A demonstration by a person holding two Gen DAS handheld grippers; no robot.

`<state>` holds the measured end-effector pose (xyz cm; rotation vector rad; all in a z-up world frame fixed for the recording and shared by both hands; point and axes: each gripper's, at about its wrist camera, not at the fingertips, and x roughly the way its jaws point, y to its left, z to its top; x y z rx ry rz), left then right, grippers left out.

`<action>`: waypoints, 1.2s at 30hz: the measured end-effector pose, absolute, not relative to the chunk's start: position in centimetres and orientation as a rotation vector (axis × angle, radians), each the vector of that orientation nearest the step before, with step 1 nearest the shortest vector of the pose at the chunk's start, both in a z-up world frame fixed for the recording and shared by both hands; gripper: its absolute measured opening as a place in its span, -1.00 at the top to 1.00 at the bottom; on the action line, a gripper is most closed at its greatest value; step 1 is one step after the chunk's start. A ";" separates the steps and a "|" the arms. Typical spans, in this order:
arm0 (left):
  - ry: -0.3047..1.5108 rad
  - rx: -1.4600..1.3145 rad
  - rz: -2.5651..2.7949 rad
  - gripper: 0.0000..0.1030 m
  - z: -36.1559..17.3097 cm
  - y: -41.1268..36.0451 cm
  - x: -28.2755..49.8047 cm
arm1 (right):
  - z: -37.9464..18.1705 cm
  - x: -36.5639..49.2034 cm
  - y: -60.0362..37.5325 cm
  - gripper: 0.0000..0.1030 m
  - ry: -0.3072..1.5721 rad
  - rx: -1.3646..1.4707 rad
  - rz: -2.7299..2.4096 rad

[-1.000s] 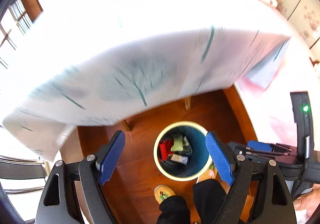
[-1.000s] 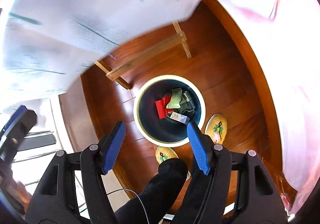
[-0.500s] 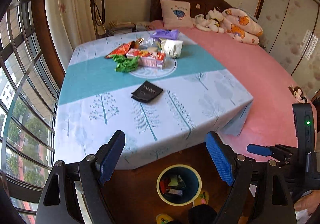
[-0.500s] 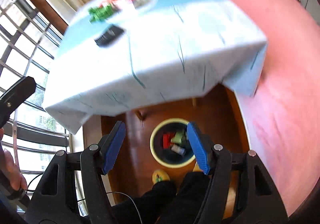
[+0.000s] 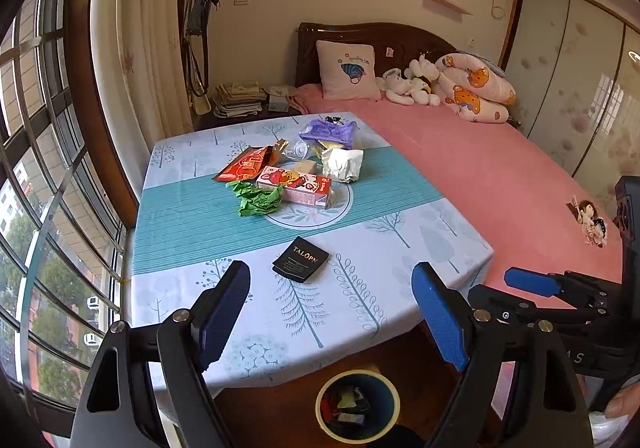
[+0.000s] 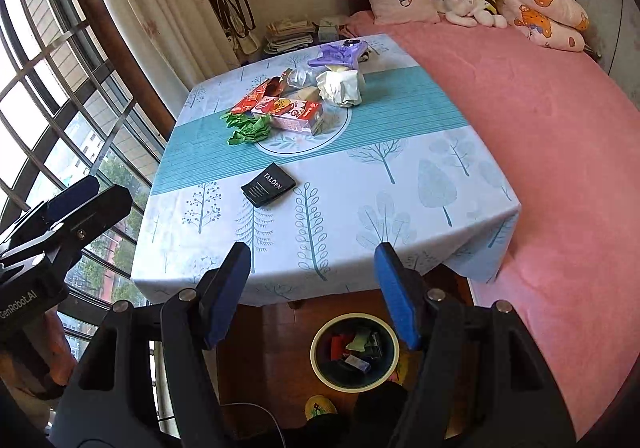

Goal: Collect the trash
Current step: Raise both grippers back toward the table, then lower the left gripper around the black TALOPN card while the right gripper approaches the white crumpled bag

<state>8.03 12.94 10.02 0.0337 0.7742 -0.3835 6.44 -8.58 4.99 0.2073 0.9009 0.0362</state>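
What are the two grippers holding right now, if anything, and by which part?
Nothing is held. The left gripper and the right gripper both stand open with empty jaws, above the near edge of the tree-patterned tablecloth.

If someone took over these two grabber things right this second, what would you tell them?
Left gripper: open, empty, above the table's near edge.
Right gripper: open, empty, beside it.
Bin on the floor below the table edge already holds several wrappers.
Left on the tablecloth: black packet nearest; further back green crumpled wrapper, pink carton, red wrapper, white crumpled paper, purple bag.
Next, probably: the black packet.
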 end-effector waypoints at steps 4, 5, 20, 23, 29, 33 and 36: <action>0.837 0.050 -0.356 -0.63 8.7 12.6 9.9 | 4.6 8.3 -8.8 -0.20 0.894 0.196 0.055; 0.851 0.057 -0.351 -0.63 7.8 12.4 10.4 | 4.3 8.9 -8.9 -0.20 0.893 0.195 0.062; 1.141 0.207 -0.264 -0.63 -5.5 7.7 25.4 | -1.6 24.5 -13.3 -0.20 0.992 0.133 0.204; 1.210 0.214 -0.241 -0.63 -8.7 7.1 28.5 | -3.5 28.0 -14.2 -0.20 1.030 0.116 0.230; 1.323 0.161 -0.209 -0.62 -13.3 6.9 32.6 | -6.7 33.6 -15.6 -0.20 1.094 0.086 0.282; 1.377 0.124 -0.221 -0.62 -15.0 6.6 34.1 | -8.0 36.4 -16.0 -0.20 1.112 0.064 0.311; 1.383 0.132 -0.224 -0.63 -16.0 6.2 34.7 | -8.8 38.4 -16.4 -0.20 1.122 0.063 0.327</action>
